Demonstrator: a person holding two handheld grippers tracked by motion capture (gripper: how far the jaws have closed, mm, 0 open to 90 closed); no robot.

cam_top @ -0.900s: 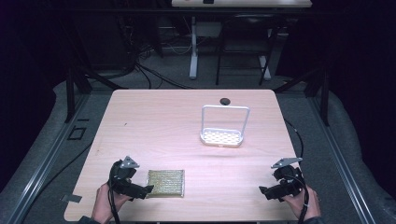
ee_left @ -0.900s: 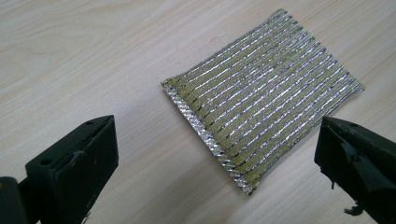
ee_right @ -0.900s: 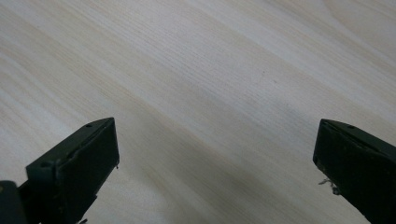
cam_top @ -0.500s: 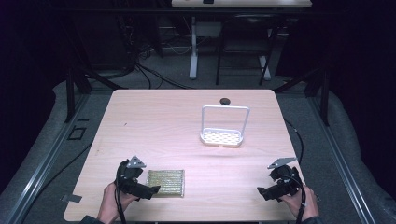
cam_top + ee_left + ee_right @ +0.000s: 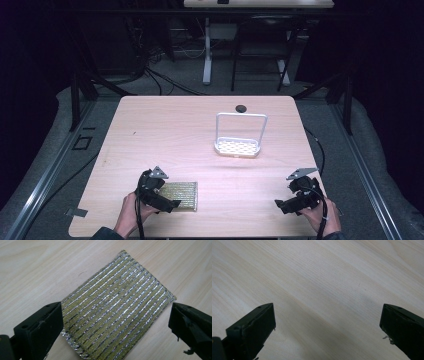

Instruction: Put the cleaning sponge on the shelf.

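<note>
I hold a black two-jaw claw in each hand over a pale wooden desk [image 5: 165, 130]. My left claw [image 5: 167, 204] sits near the desk's front left corner, and its jaws stand wide apart with nothing gripped between them. Just ahead of those jaws lies a flat rectangular pad of shiny silver and yellow-green ribbed scouring mesh [image 5: 183, 195]. In the left gripper view the pad [image 5: 117, 310] lies flat on the wood, turned at a slant, with one corner close beside the left jaw and another close beside the right jaw. I cannot tell whether either jaw touches it. In the high view the claw's tips overlap the pad's near left edge.

My right claw [image 5: 281, 205] is near the desk's front right corner, well apart from the pad. Its jaws are also spread wide and hold nothing; in the right gripper view bare wood grain lies between them.

Further back, right of the desk's middle, stands a small white perforated tray with a tall white wire hoop handle [image 5: 239, 146], upright and well apart from both claws. Behind it, near the desk's far edge, lies a small round black object [image 5: 241, 108]. Nothing stands between my left claw and the pad. A cable trails from each claw back toward my hands at the desk's front edge.
</note>
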